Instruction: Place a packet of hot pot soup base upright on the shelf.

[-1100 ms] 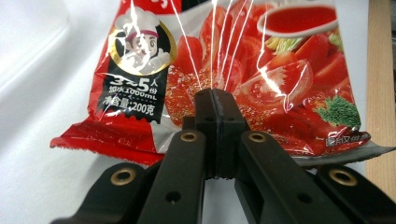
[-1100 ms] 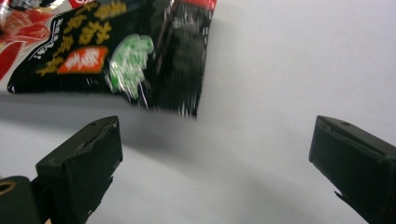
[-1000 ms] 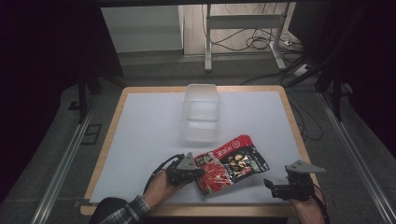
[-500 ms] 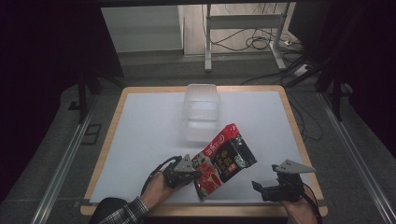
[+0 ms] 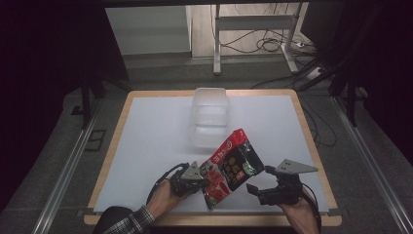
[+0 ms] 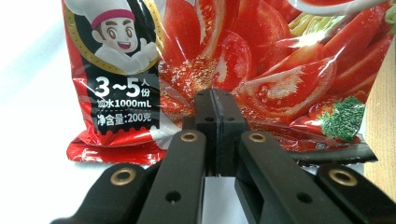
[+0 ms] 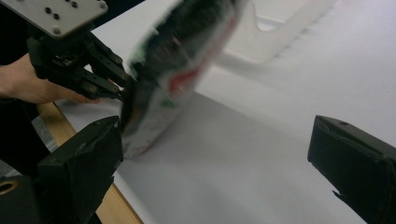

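A red and black food pouch [image 5: 233, 165] with tomato pictures is lifted off the white table, tilted up toward the far right. My left gripper [image 5: 205, 182] is shut on its lower left edge; in the left gripper view the jaws pinch the pouch [image 6: 261, 70] near its bottom seam. In the right gripper view the pouch [image 7: 173, 70] looks blurred and the left gripper [image 7: 122, 93] grips it from the left. My right gripper [image 5: 252, 189] is open, low at the front right, just right of the pouch and apart from it.
A clear plastic container [image 5: 209, 117] stands beyond the pouch at the table's middle back. The white mat [image 5: 146, 141] has a wooden border [image 5: 311, 141]. A metal frame and cables [image 5: 263, 44] lie on the floor behind the table.
The left gripper has raised and tilted the pouch from lying flat to standing up on its edge. The right gripper has shifted left toward the pouch.
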